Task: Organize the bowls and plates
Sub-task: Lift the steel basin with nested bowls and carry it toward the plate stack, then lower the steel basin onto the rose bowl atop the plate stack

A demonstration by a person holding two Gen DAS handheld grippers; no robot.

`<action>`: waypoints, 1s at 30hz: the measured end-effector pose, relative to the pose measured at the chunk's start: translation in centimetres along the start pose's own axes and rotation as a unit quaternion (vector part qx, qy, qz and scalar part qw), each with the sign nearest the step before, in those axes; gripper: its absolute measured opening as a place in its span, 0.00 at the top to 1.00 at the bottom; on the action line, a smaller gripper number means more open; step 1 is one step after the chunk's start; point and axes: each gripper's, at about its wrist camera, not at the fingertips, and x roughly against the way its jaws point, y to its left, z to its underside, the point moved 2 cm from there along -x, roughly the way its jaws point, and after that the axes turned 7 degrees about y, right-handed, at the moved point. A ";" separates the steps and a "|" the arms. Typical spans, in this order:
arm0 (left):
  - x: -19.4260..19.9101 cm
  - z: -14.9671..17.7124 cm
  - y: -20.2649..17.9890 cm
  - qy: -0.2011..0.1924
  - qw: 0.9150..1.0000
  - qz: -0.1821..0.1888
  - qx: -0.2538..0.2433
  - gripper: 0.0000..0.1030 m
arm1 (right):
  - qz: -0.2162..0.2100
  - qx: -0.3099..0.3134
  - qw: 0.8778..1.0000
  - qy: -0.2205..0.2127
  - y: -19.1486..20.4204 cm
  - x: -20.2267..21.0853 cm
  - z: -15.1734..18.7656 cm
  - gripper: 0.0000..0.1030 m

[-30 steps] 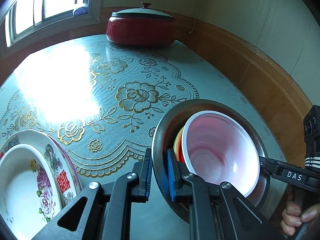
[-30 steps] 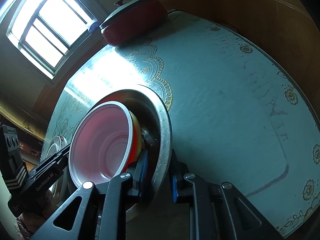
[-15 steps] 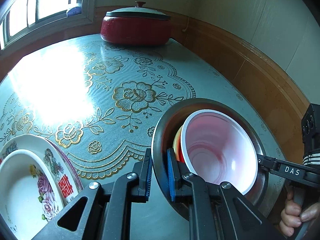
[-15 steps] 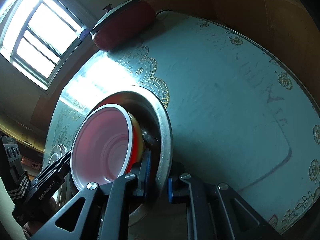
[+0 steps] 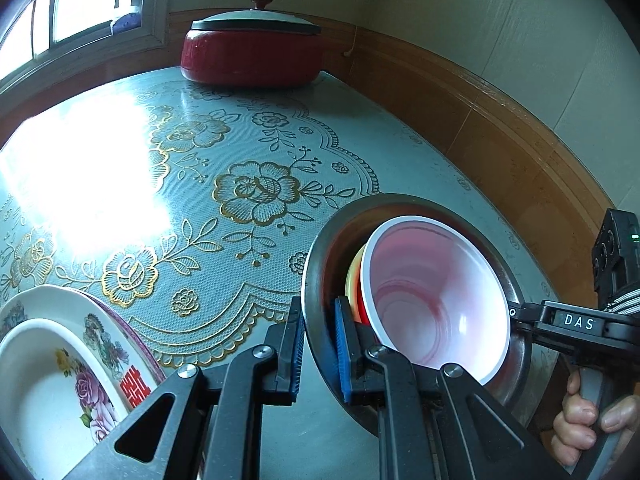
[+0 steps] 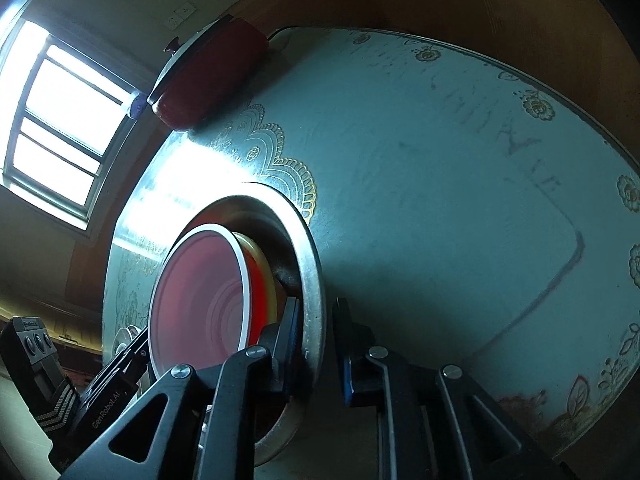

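Steel basin, tilted and lifted off the floral tablecloth, fills the lower right of the left wrist view with a red-and-white bowl nested on a yellow one inside it. Left gripper is clenched on the basin's near rim, while the right gripper straddles the opposite rim, its jaws easing apart with a gap showing at the outer pad. Flowered plates sit stacked at lower left; a red lidded pot stands at the table's far edge.
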 end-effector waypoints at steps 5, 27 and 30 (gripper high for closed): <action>0.0 0.0 0.1 0.001 1.000 0.006 -0.011 0.86 | 0.028 -0.005 0.999 -0.019 0.7 -0.1 0.2 0.86; 2.2 1.2 1.2 0.011 0.997 0.046 -0.065 0.86 | 0.050 -0.054 0.996 -0.057 2.4 0.1 4.7 0.91; 2.7 1.4 1.1 0.009 0.996 0.050 -0.076 0.86 | 0.050 -0.065 0.995 -0.062 2.4 0.3 5.7 0.91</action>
